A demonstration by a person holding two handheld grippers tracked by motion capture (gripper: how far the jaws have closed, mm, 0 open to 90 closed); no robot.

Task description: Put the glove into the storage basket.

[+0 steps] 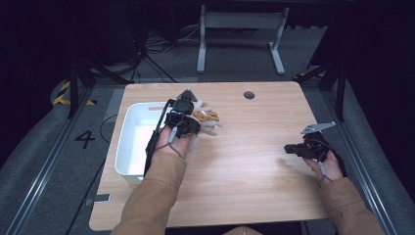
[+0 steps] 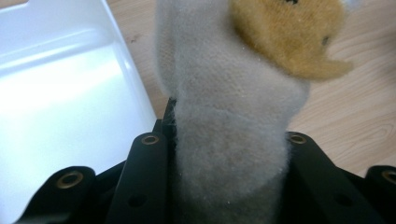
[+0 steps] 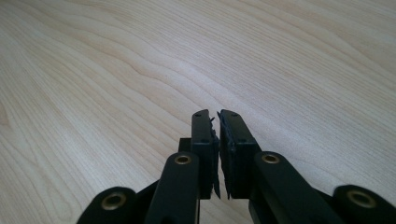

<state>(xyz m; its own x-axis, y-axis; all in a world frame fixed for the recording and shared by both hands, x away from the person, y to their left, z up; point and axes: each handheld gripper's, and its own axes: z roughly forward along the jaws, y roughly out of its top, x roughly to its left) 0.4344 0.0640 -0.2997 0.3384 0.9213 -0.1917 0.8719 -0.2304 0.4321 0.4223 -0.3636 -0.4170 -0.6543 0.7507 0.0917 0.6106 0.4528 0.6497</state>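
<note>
Pale wood-grain tabletop (image 1: 244, 161) carries everything; biggest risk on it is a drop short of the white rectangular plastic bin (image 1: 128, 147) at its left edge. Bin wall sits just beside the left tool (image 1: 193, 121), so a low carry could snag the rim and knock the bin or pull the load loose. Beige and tan plush soft toy (image 2: 233, 116) is clamped between the left tool's black jaws by one grey fuzzy limb, its body hanging forward over the tabletop just right of the bin. Grip is on squashy fabric, not the body, so I judge it could slide out if the hand swings fast, or the dangling tan part could catch the bin rim. Right tool (image 3: 218, 154) rests well apart at the right side, jaws together on nothing, so no backup catch if the toy slips.
</note>
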